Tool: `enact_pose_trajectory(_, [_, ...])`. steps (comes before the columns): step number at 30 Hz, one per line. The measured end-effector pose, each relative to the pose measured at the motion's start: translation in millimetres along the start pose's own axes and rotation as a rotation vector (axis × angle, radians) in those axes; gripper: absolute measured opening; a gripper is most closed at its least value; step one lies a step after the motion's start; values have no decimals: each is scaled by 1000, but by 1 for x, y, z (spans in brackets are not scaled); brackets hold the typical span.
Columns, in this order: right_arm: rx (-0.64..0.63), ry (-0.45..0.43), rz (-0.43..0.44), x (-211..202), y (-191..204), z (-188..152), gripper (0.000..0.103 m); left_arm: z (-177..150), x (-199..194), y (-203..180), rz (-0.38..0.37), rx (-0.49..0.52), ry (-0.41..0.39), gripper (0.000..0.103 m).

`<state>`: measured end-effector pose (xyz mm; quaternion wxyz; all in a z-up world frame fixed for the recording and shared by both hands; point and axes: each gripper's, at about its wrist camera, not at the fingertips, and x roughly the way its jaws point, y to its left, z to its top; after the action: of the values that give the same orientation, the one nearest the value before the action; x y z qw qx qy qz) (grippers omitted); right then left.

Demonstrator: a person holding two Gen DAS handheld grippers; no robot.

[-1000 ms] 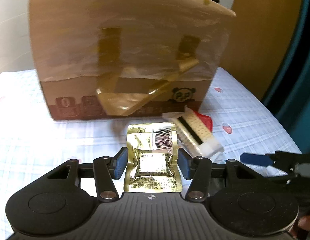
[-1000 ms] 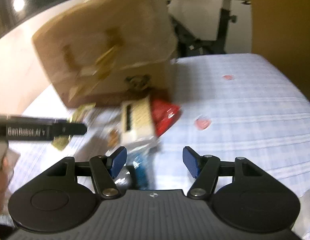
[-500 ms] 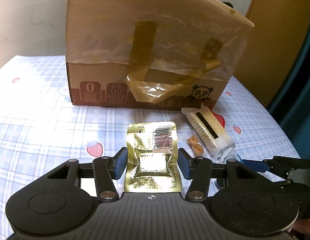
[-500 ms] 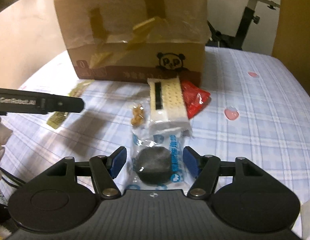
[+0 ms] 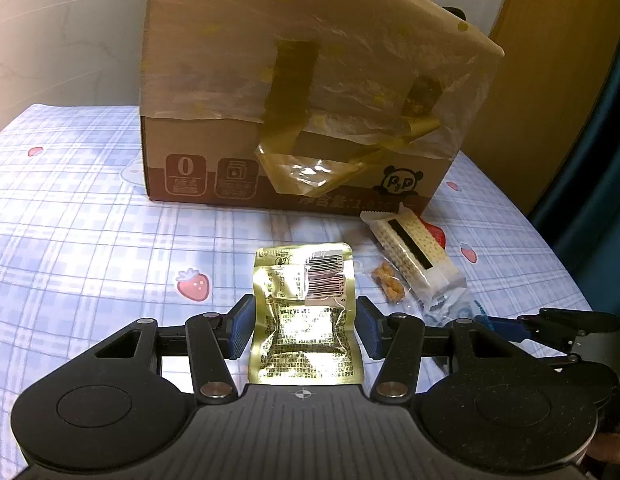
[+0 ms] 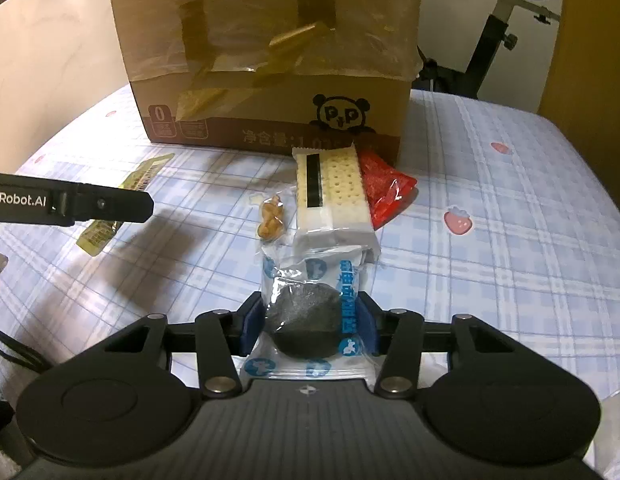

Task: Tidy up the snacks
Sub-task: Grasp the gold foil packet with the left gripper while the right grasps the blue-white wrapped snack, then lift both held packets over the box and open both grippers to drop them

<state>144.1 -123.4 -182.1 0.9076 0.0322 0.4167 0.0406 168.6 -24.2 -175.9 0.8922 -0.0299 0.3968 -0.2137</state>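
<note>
the left gripper (image 5: 304,330) is hovering low over the checked sheet (image 5: 90,248), its jaws standing apart on either side of the gold packet (image 5: 304,320). the packet is lying flat on the sheet, barcode side up; a narrow gap is showing at each blue pad, so nothing is being gripped.

the right gripper (image 6: 310,326) is closing its jaws on the clear packet (image 6: 310,312), which is holding a dark round snack. both blue pads are sitting against the wrapper's sides, and the wrapper is bulging between them. the packet is resting on the sheet.

just beyond the clear packet, the white cracker pack (image 6: 330,196) is lying lengthwise, its far end touching the carton (image 6: 270,120). the red packet (image 6: 384,188) is lying partly under the cracker pack's right edge. a small brown snack (image 6: 272,216) in clear wrap is lying just left of the cracker pack.

the carton is standing upright at the far side of the sheet, its front covered in loose plastic film and yellow tape. an exercise bike (image 6: 506,20) is standing behind the bed.
</note>
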Motion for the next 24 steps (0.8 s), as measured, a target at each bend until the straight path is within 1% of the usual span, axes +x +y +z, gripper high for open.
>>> enact_pose_trajectory(7, [36,-39,11,-18,-10,4,50,7,-23,10,17,-13,-44,56])
enact_pose_trajectory(10, [14,-60,1,-28,-14,11,50,15,-36,15,26,-4,-59,56])
enact_pose_trajectory(12, [1,-79,18,-36,-19,20,50,21,-45,21,35,-13,-69,56])
enact_pose_trajectory(14, [-15,-90,36,-44,-24,32,50,27,-54,26,38,-28,-81,56])
enact_pose_trajectory(16, [-34,-116,32,-52,-28,45,50,35,-62,30,44,-32,-96,56])
enact_pose_trajectory(20, [-38,-188,48,-73,-34,76,50,57,-75,33,58,2,-133,56])
enact_pose_trajectory(24, [-58,-261,52,-88,-35,110,50,91,-87,29,50,40,-192,56])
